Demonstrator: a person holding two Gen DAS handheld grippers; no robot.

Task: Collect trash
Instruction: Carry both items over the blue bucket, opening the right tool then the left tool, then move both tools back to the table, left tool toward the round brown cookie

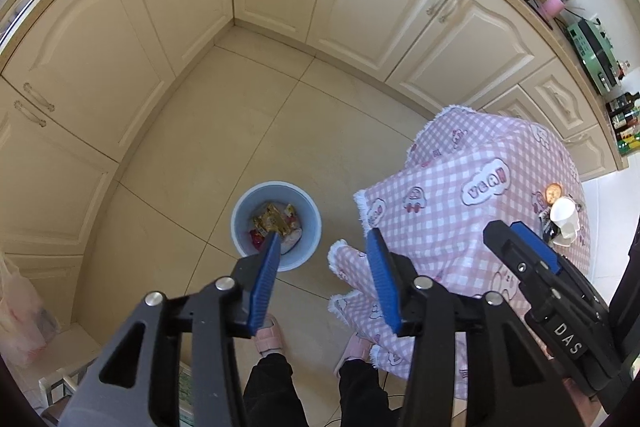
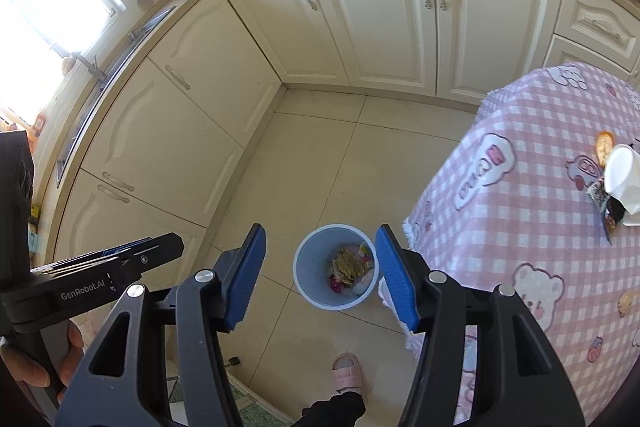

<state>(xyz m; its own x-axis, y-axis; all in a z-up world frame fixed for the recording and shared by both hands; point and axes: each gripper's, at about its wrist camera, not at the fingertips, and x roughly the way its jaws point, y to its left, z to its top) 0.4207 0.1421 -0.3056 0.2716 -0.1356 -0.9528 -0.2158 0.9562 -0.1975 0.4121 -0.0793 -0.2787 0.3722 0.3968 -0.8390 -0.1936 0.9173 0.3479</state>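
A light blue bin [image 1: 245, 223] [image 2: 312, 267] stands on the tiled floor beside the table, with a gold wrapper [image 1: 273, 219] [image 2: 347, 263] and other packets lying inside. Above it, my left gripper [image 1: 324, 235] is open, with nothing between its blue pads. My right gripper [image 2: 321, 229] is also open and empty over the bin. On the pink checked tablecloth [image 1: 460, 227] [image 2: 520, 227] lie a white cup [image 1: 564, 219] [image 2: 622, 179] on its side, a round orange biscuit [image 1: 554, 191] [image 2: 604, 147] and a dark wrapper [image 2: 606, 211].
Cream cabinets [image 1: 380, 7] [image 2: 380, 27] line two walls and meet in a corner behind the bin. The person's feet in pink slippers [image 1: 268, 337] [image 2: 347, 373] stand just in front of it. A pink plastic bag [image 1: 20, 315] hangs at the left.
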